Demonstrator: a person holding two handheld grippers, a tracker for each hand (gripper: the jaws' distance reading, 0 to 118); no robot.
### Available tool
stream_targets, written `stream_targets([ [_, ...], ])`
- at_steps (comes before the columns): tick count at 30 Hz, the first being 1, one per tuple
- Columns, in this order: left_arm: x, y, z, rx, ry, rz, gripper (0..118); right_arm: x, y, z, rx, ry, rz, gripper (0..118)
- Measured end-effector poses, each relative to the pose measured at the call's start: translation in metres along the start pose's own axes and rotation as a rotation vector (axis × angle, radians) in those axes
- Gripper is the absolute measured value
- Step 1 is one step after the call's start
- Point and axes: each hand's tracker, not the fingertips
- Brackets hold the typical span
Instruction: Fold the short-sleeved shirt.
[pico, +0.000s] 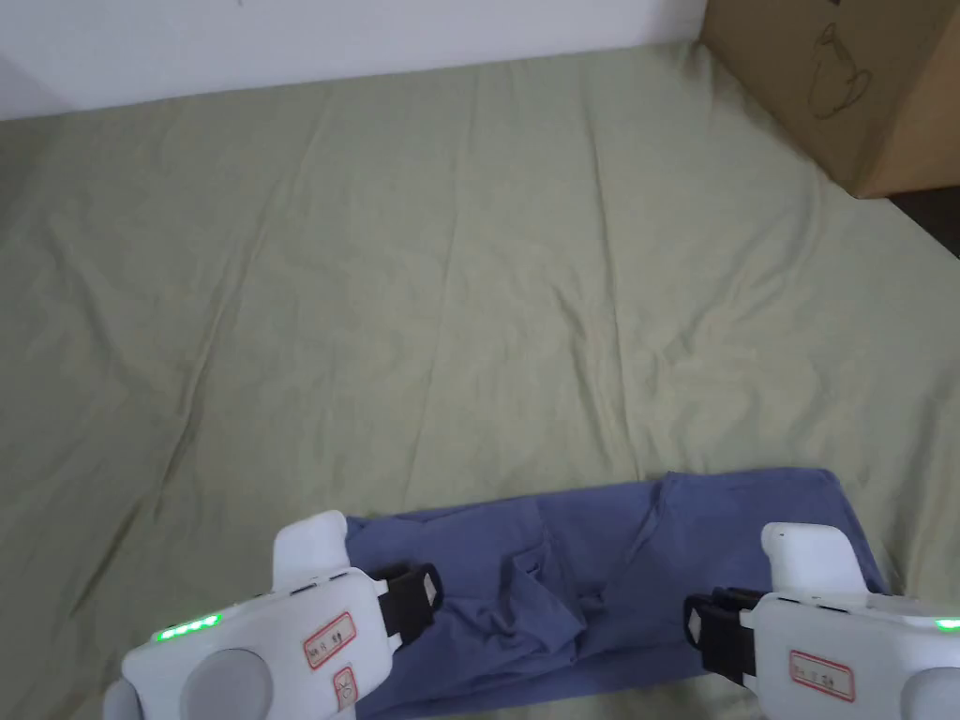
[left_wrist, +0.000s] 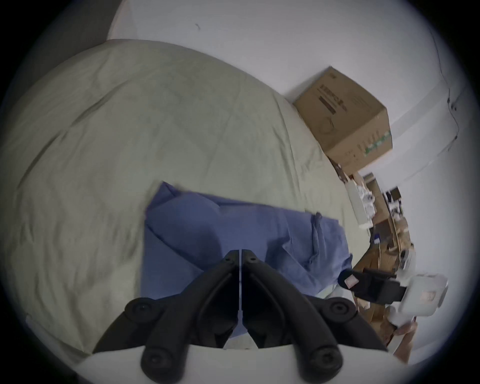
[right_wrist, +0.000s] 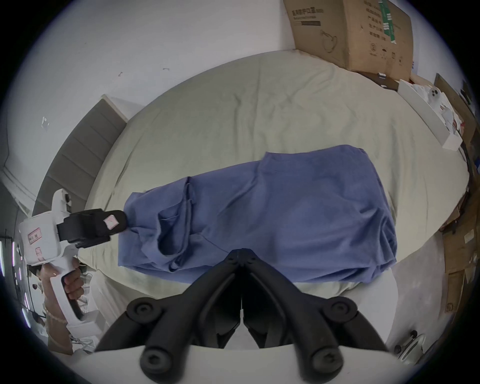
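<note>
The blue short-sleeved shirt (pico: 600, 572) lies at the near edge of the bed (pico: 422, 281), already doubled into a long band running left to right, with a rumpled sleeve bunched near its left-of-middle. The left tongs (left_wrist: 240, 253) sit at the band's left end and the right tongs (right_wrist: 241, 253) over its near edge toward the right. On both, the jaws are drawn together with no gap; whether any cloth is pinched between them I cannot tell, though the tips rest right at the fabric. One at each end looks like a stance for lifting and bringing the ends together for the next fold. A cardboard box (pico: 844, 84) stands at the far right corner, well apart from the shirt.
</note>
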Motion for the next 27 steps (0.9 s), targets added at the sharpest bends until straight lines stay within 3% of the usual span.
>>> stream_targets([
  [8, 0.039, -0.012, -0.062, -0.192, -0.123, -0.001, 1, -0.004, -0.007, -0.003, -0.017, 0.023, 0.007, 0],
  [12, 0.047, -0.027, -0.073, -0.258, -0.255, 0.029, 1, -0.001, -0.012, -0.003, -0.034, 0.017, 0.01, 0],
  [18, 0.051, -0.035, -0.048, -0.242, -0.261, 0.004, 2, 0.002, -0.012, 0.001, -0.031, 0.017, -0.001, 0],
  [20, 0.038, -0.029, -0.025, -0.16, -0.273, 0.024, 3, 0.001, -0.01, 0.002, -0.025, 0.018, -0.006, 0],
  [21, 0.03, -0.025, -0.014, -0.131, -0.269, 0.038, 9, 0.001, -0.01, 0.003, -0.021, 0.023, -0.006, 0],
  [22, 0.022, -0.017, 0.001, -0.097, -0.265, 0.065, 28, 0.0, -0.009, 0.003, -0.019, 0.029, -0.007, 0],
  [25, -0.015, -0.008, 0.038, -0.025, -0.236, 0.132, 104, -0.006, -0.008, 0.003, -0.007, 0.044, -0.009, 0],
  [27, -0.043, -0.005, 0.057, 0.043, -0.179, 0.175, 106, -0.013, -0.007, 0.002, 0.002, 0.052, -0.003, 0],
])
